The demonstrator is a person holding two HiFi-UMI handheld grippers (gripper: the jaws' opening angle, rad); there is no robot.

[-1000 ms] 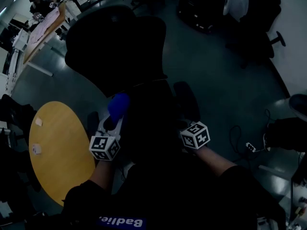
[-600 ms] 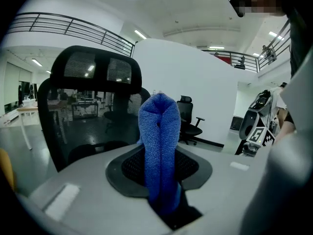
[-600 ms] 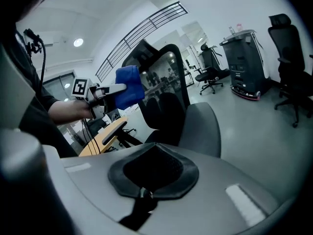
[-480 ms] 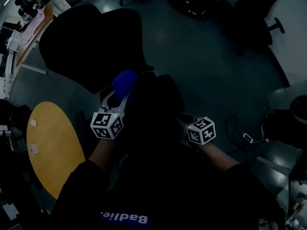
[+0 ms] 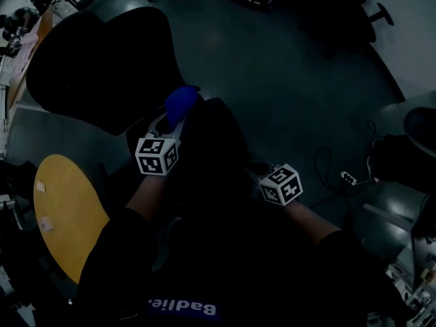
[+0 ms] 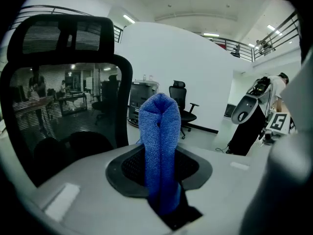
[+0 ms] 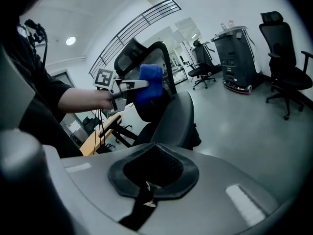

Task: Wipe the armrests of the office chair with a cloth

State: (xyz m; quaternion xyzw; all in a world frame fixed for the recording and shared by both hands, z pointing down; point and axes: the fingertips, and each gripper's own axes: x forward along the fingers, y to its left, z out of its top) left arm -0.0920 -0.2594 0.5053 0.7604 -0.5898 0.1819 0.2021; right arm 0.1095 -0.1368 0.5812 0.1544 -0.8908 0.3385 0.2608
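Note:
A black office chair point(image 5: 102, 67) fills the upper left of the dim head view. Its mesh back and headrest point(image 6: 63, 82) show at the left of the left gripper view. My left gripper point(image 5: 172, 119) is shut on a folded blue cloth point(image 5: 181, 102), held up in the air beside the chair back. The cloth point(image 6: 159, 131) stands upright between the jaws. The right gripper view shows that gripper and the cloth point(image 7: 150, 82) above the chair point(image 7: 176, 116). My right gripper point(image 5: 257, 167) hangs lower right, shut and empty. The armrests are too dark to pick out.
A round yellow table point(image 5: 65, 210) stands at the left. A power strip and cables point(image 5: 347, 178) lie on the floor to the right. Other office chairs point(image 7: 286, 58) and a dark cabinet point(image 7: 234, 58) stand farther off. A person point(image 6: 279, 89) stands by a machine.
My left gripper has moved forward with the blue cloth, closer to the chair back. The right gripper has barely shifted. The head view has tilted, so the chair and table sit lower left.

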